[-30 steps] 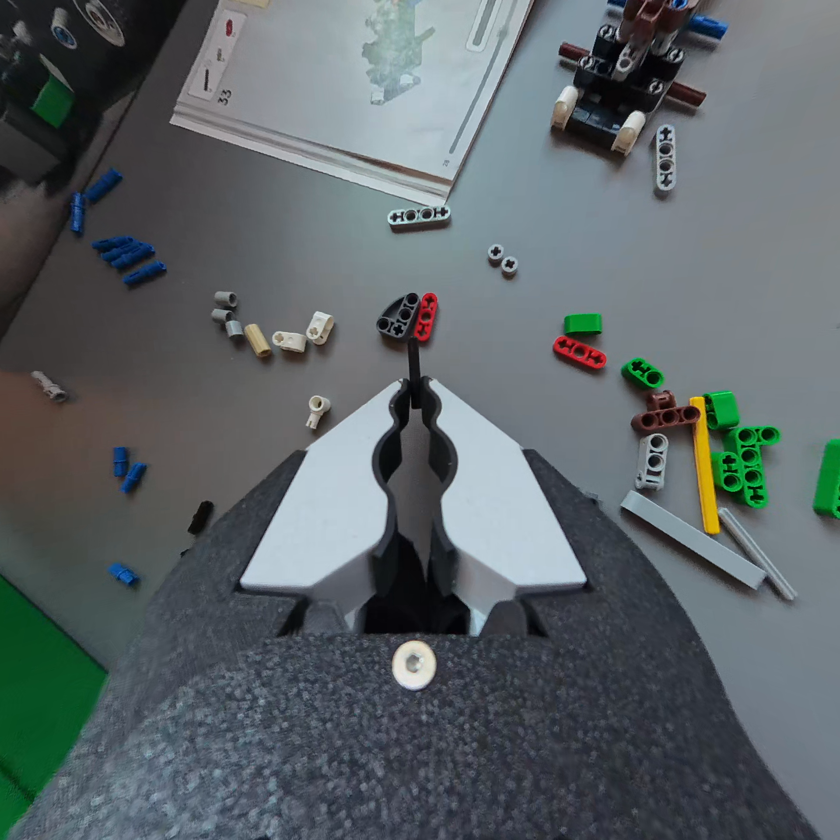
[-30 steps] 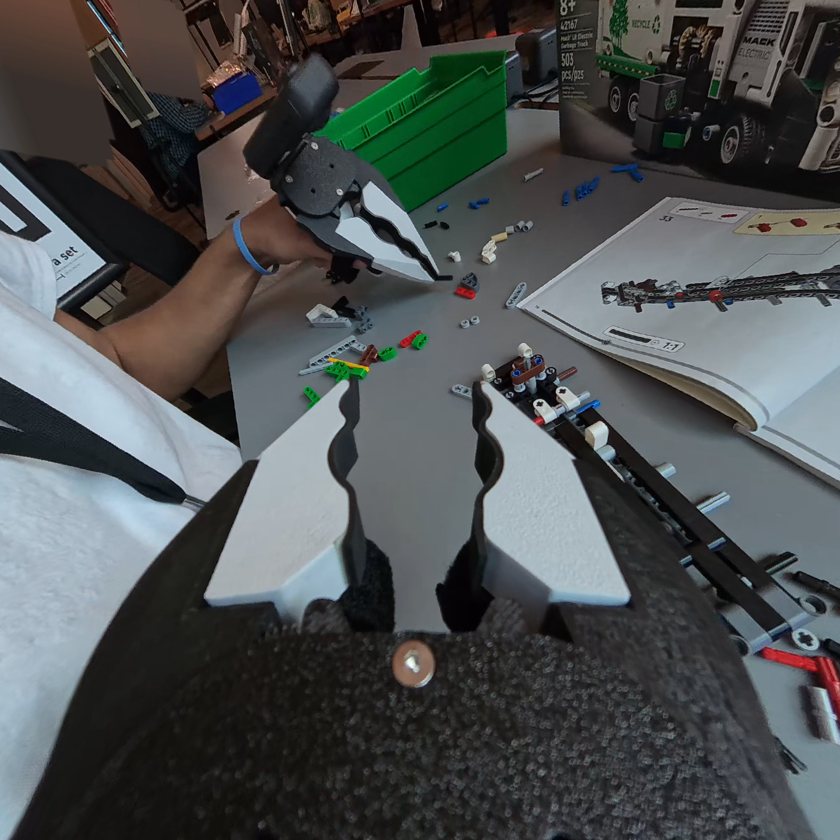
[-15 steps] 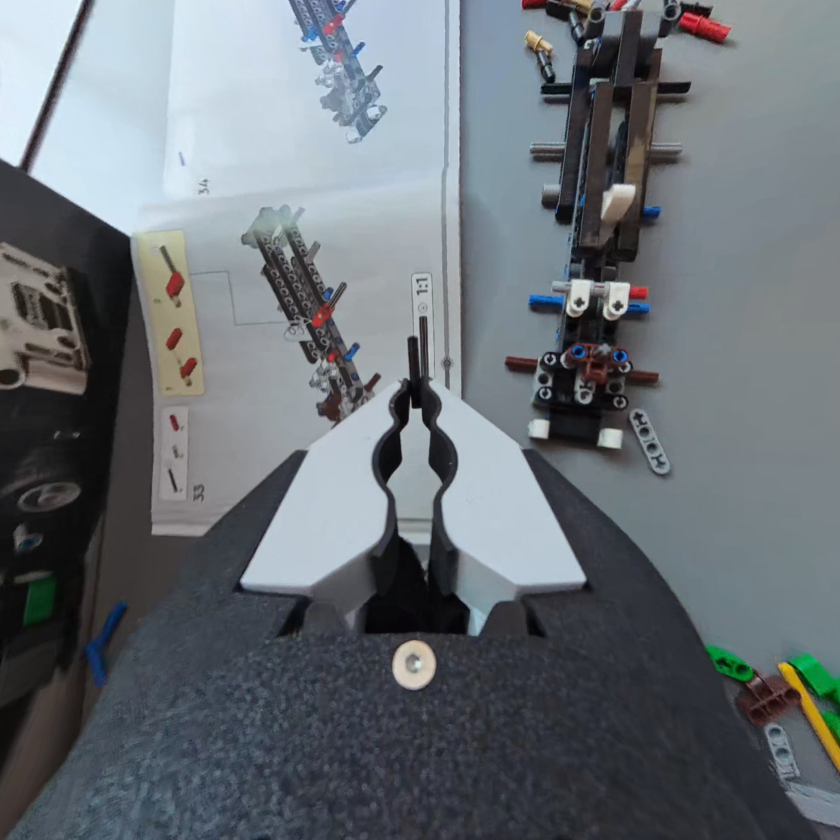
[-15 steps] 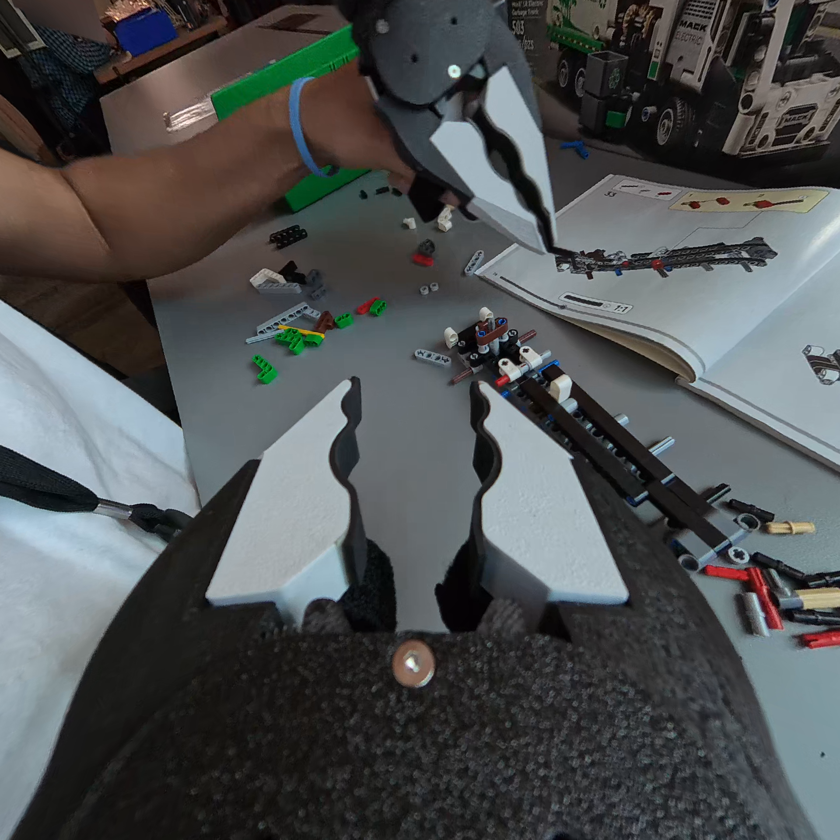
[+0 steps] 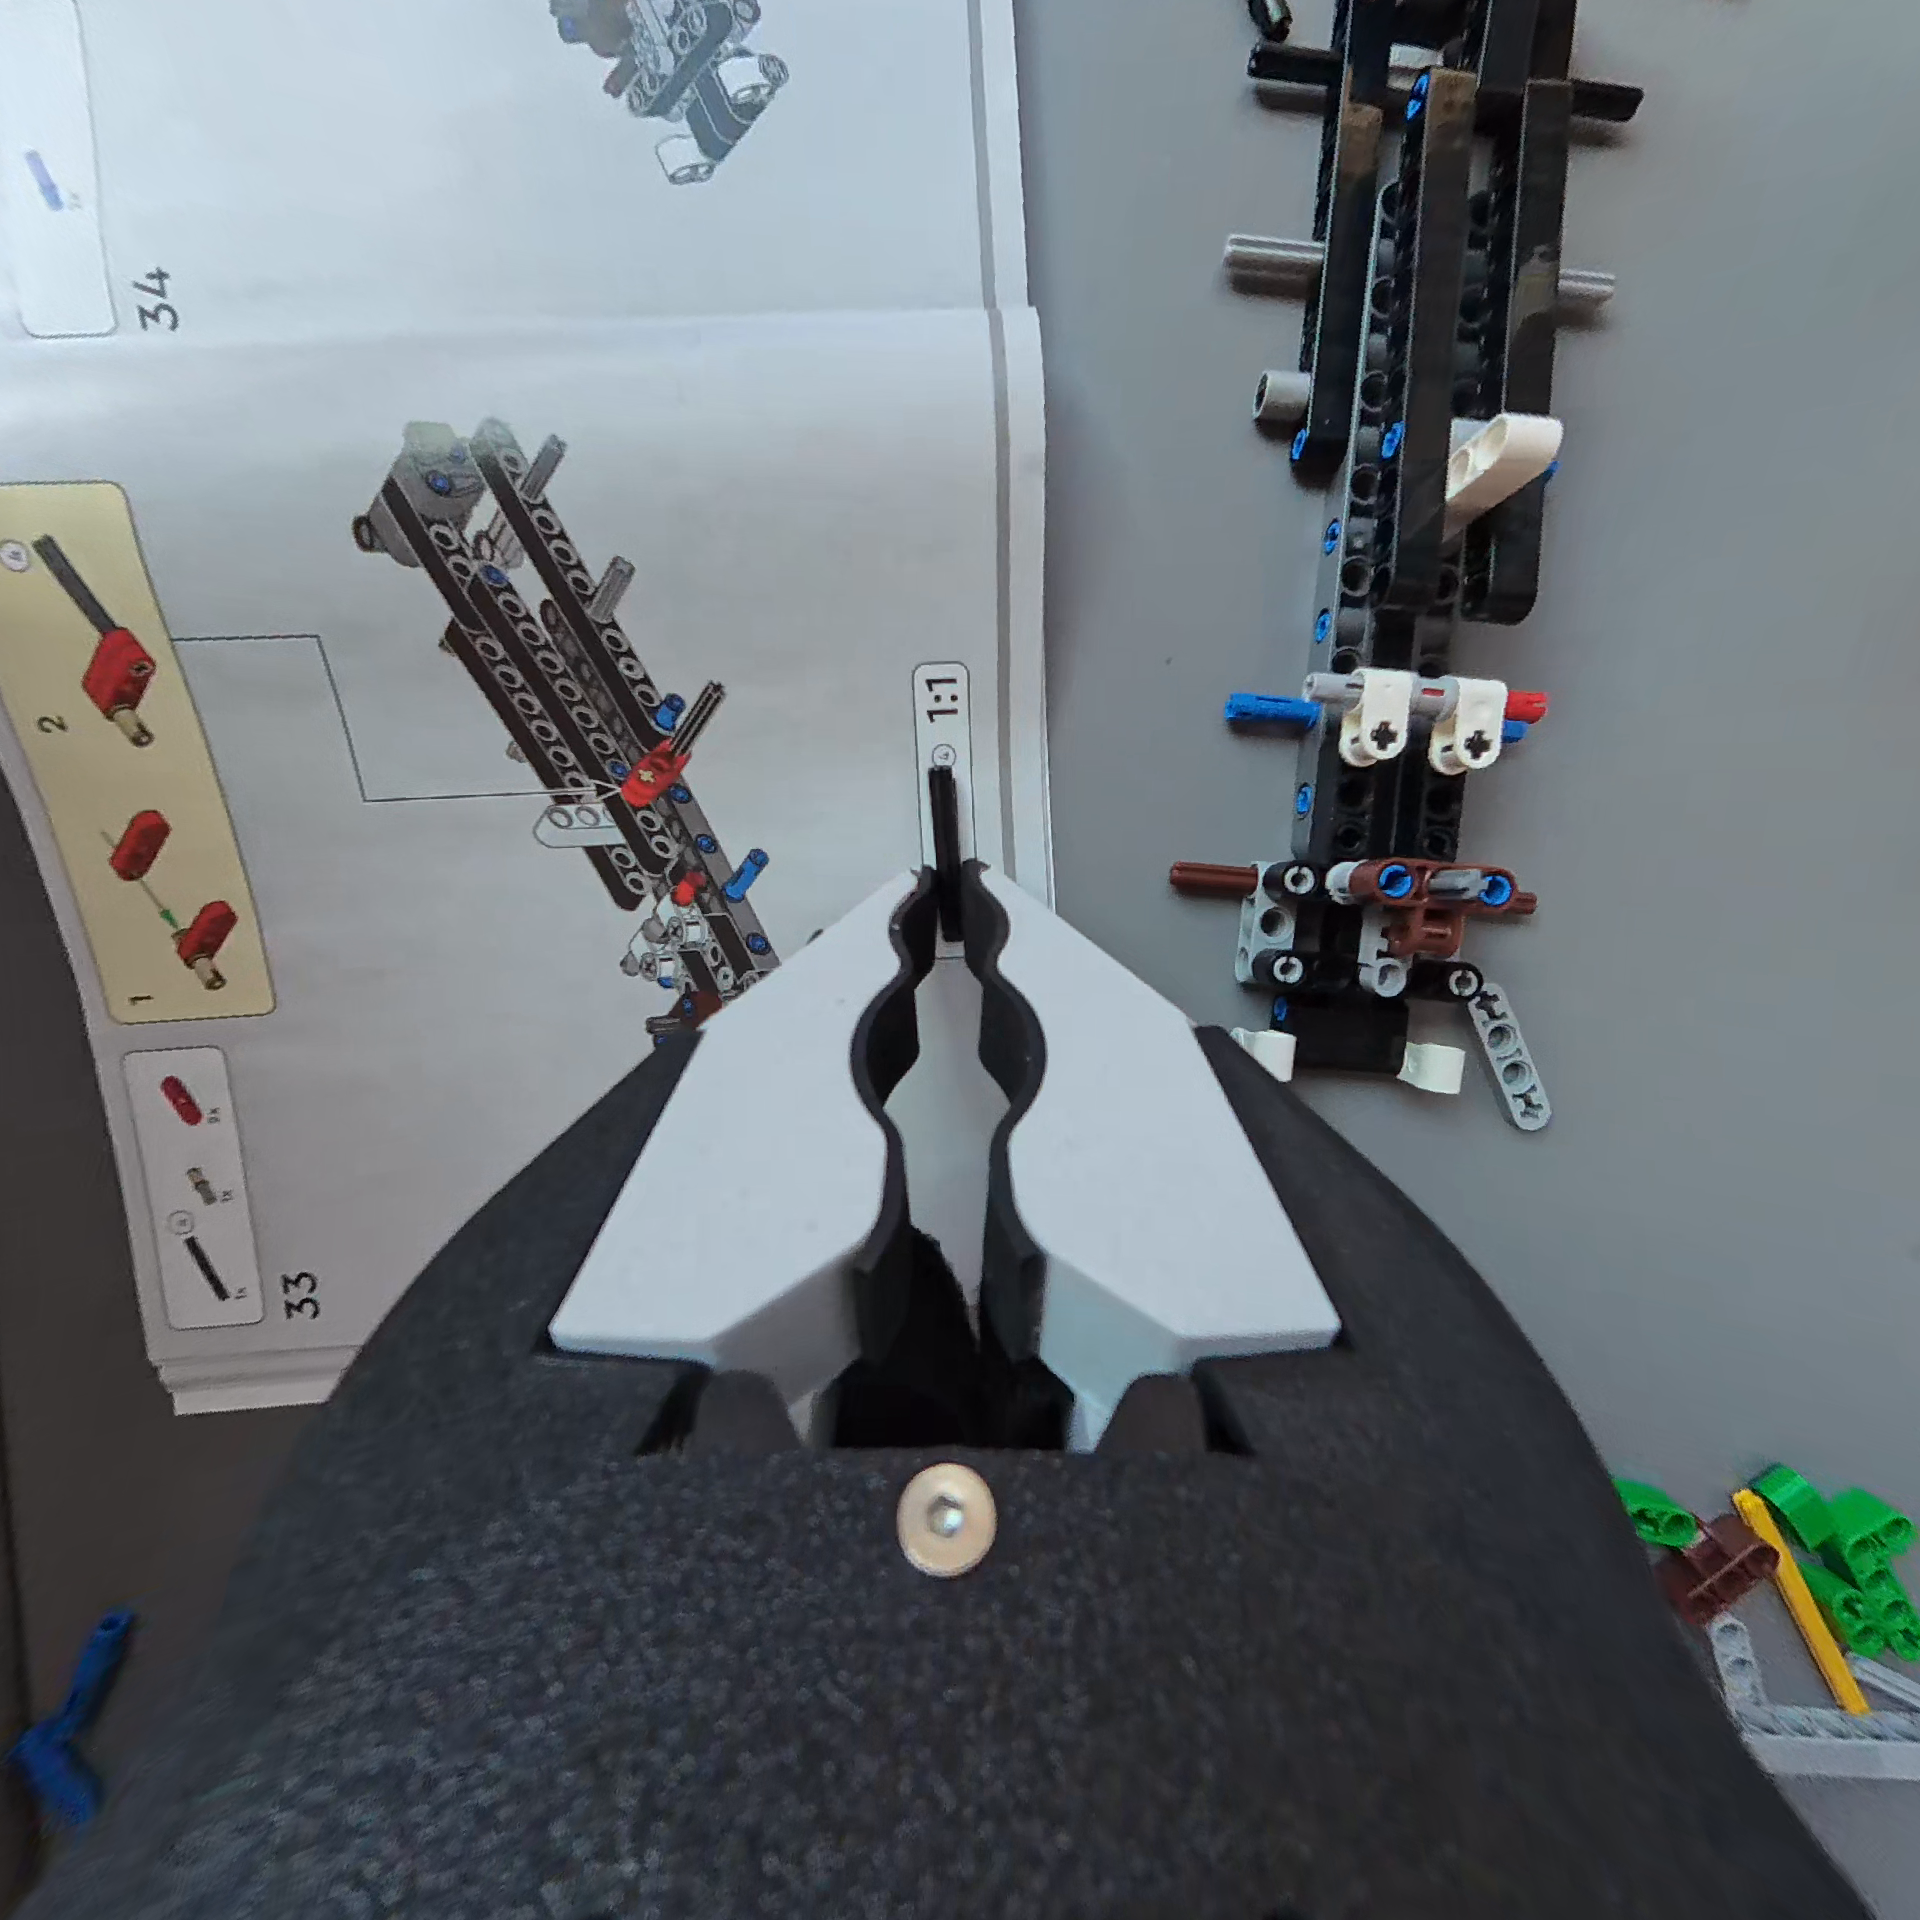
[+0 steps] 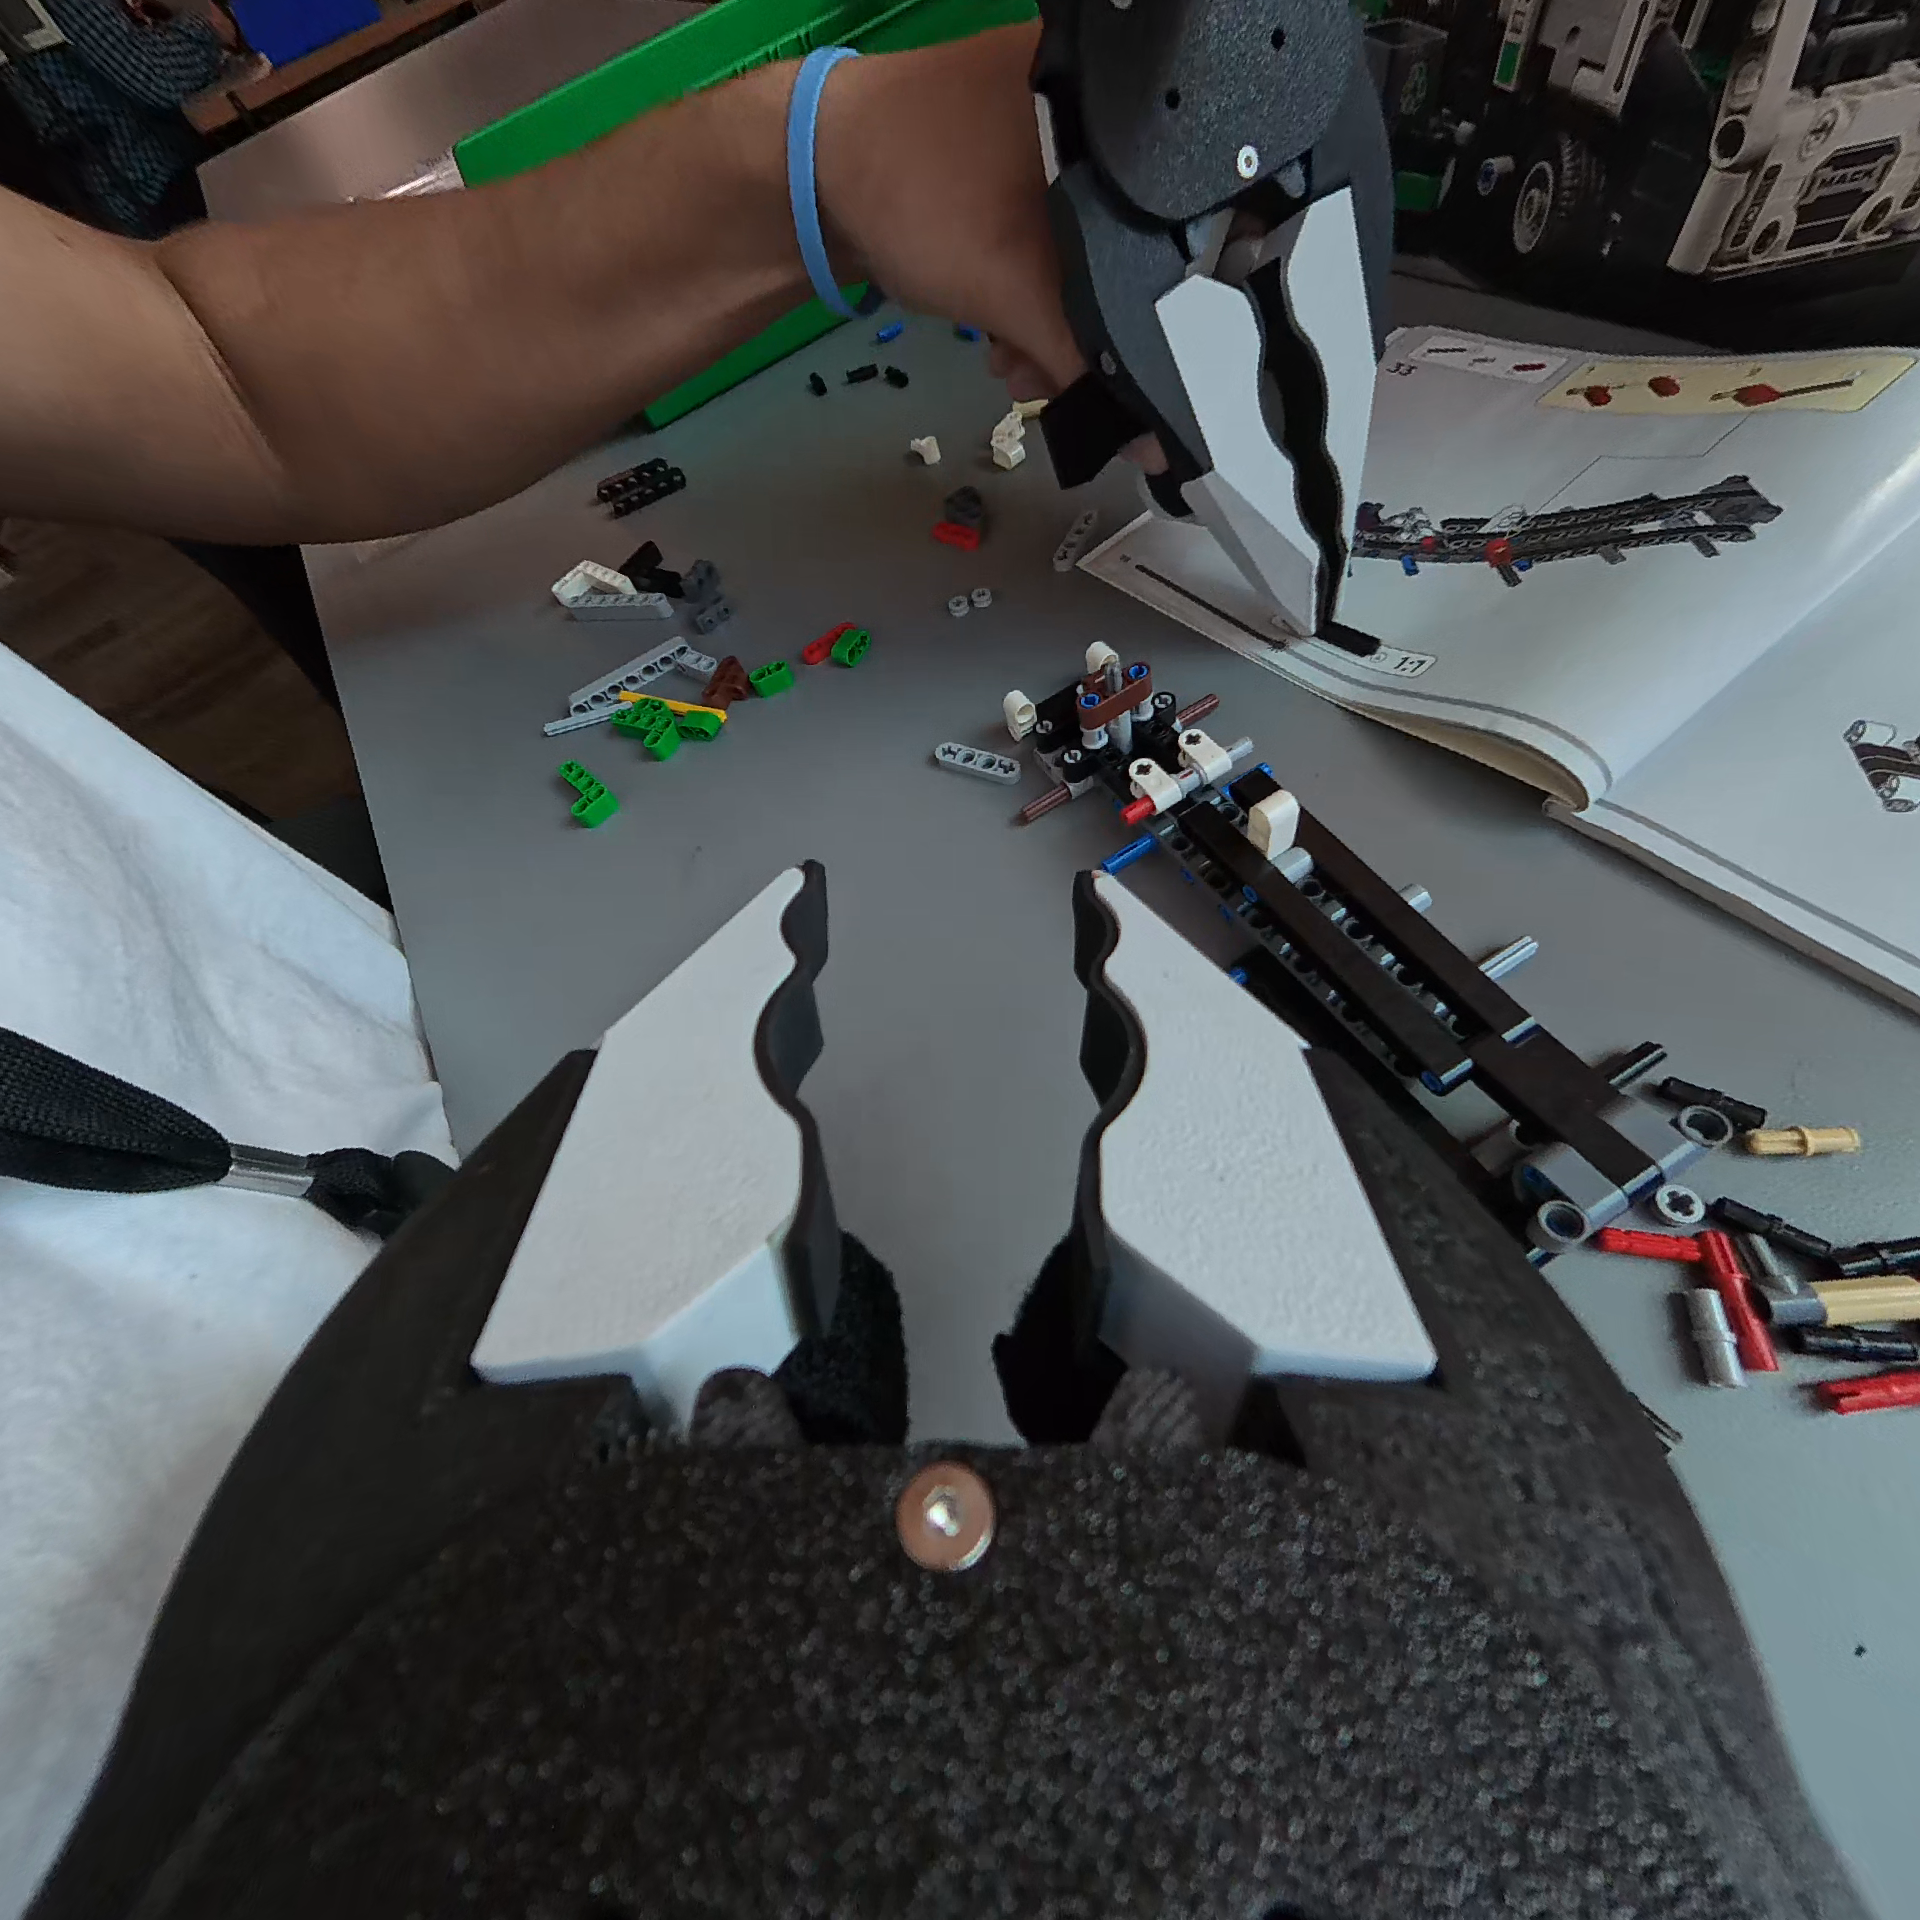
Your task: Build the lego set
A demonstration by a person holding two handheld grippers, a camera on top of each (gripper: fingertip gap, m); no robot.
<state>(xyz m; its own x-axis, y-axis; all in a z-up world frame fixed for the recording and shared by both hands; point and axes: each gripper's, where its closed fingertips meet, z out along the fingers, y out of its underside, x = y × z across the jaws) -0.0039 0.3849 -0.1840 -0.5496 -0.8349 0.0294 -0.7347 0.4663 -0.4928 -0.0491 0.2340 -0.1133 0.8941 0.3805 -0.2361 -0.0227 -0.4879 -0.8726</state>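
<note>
Since a second ago my left gripper [image 5: 943, 883] has swung from the loose parts across to the open instruction booklet [image 5: 582, 436], carrying along the thin black axle [image 5: 943, 831] that its fingertips pinch. Both pads press on the near end of the axle, and the rest of it juts forward over a printed outline at the booklet's near edge; from the right wrist view the tip [image 6: 1351, 636] sits right at the page. My right gripper [image 6: 948, 883] has barely shifted; its fingers are spread wide with nothing between them, low over bare grey table [image 6: 935, 810].

Just beside the booklet's edge, on the side toward my right gripper, lies the long black beam assembly [image 6: 1382, 966] with white connectors and blue pins, and a light grey short beam [image 6: 977, 762] lies close by its end. Farther from the booklet, green, yellow, brown and grey pieces [image 6: 665, 707] are scattered. Red, black and tan pins [image 6: 1766, 1299] lie near the assembly's other end. Beyond the booklet stands a dark printed box [image 6: 1714, 135], and a green bin [image 6: 665, 94] sits behind my forearm [image 6: 468, 312]
</note>
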